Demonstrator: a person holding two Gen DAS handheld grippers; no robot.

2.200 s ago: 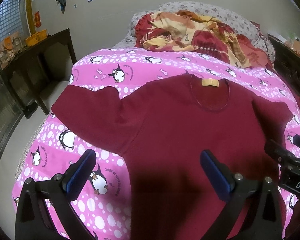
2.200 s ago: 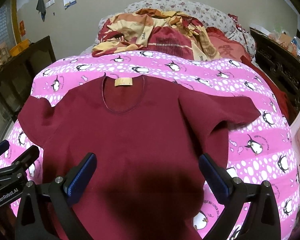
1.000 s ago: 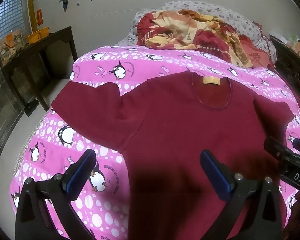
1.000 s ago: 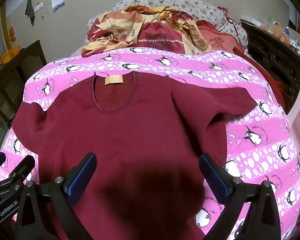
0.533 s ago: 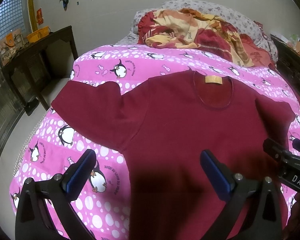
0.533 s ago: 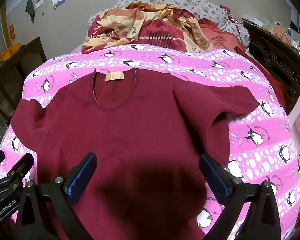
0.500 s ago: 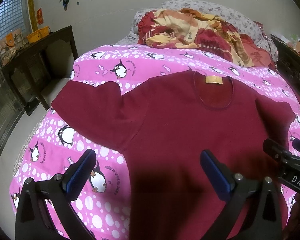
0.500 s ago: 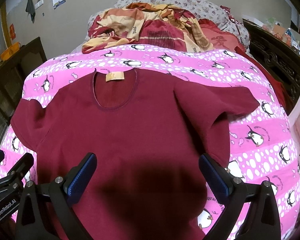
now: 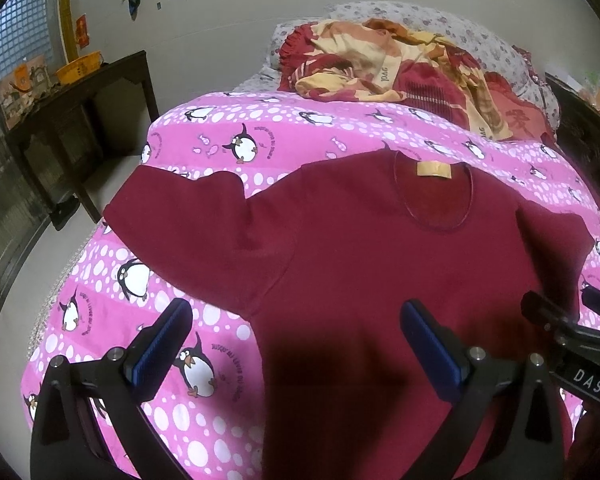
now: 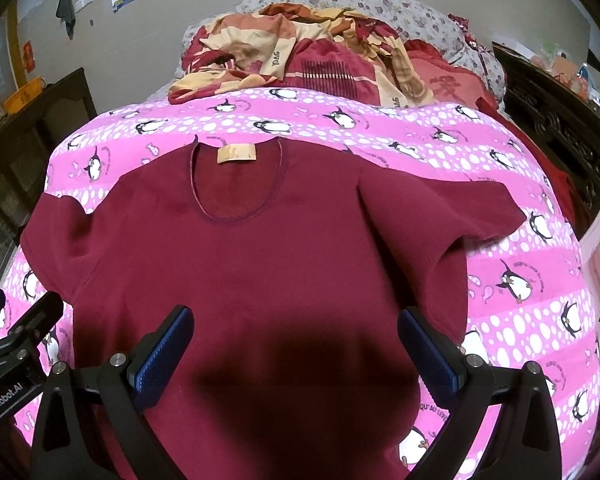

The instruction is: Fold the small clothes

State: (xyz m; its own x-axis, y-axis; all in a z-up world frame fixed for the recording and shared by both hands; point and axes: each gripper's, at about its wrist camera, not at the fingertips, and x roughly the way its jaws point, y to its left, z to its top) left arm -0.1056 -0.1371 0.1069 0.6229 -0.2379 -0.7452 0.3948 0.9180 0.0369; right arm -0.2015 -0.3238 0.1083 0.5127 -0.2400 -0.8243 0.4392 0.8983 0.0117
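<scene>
A dark red short-sleeved shirt point(image 9: 380, 248) point(image 10: 260, 256) lies spread flat on the pink penguin-print bed cover point(image 9: 260, 136) point(image 10: 520, 280), neckline with a tan label point(image 9: 434, 169) point(image 10: 236, 153) at the far side. My left gripper point(image 9: 296, 328) hovers open above the shirt's left side seam and lower body, nothing between its blue pads. My right gripper point(image 10: 296, 328) hovers open over the lower middle of the shirt, holding nothing. Both sleeves lie out to the sides. The shirt's hem is hidden below the frames.
A crumpled red and cream blanket point(image 9: 400, 68) point(image 10: 312, 52) and floral pillow point(image 10: 380, 4) sit at the head of the bed. A dark wooden table point(image 9: 84, 96) stands left of the bed. Dark carved furniture point(image 10: 560, 120) runs along the right side.
Both grippers stay open. The views have shifted only slightly, with the shirt lying as before.
</scene>
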